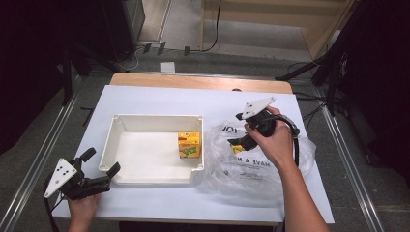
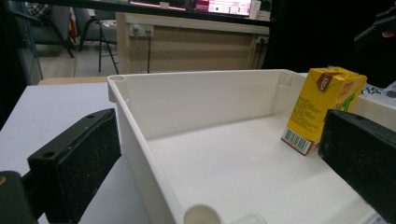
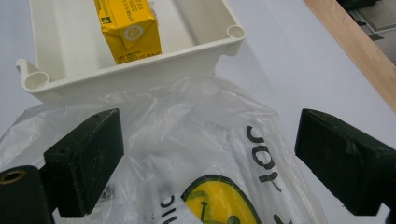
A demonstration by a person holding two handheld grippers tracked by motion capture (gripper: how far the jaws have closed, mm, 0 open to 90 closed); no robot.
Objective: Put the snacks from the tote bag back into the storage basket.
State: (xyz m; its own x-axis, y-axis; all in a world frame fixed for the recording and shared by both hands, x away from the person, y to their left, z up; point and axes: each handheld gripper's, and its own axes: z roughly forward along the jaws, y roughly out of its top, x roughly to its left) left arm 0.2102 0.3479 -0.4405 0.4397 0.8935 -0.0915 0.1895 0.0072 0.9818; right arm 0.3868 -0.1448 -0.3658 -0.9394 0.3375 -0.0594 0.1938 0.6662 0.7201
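One yellow juice carton (image 1: 189,145) stands upright inside the white tray (image 1: 145,118), against its right wall. A clear plastic bag (image 1: 270,179) with black lettering and a yellow smiley print lies crumpled on the white table cover (image 1: 159,99), touching the tray's right side; something yellow shows inside it, under the right hand.

Right gripper (image 1: 238,143): held over the bag, jaws spread wide, nothing between them; in the right gripper view the film sits just below the pads.

Left gripper (image 1: 101,164): at the tray's near left corner, jaws wide apart, empty; one jaw looks to be outside the tray wall, the other over the tray.

Judgement: unloading the bag into the tray, partway; step in hand is the reach into the bag for the next item.

Next move calls for getting past the loose film to the item itself and closing on that, not on plastic; the left gripper may need to steady the tray or the bag
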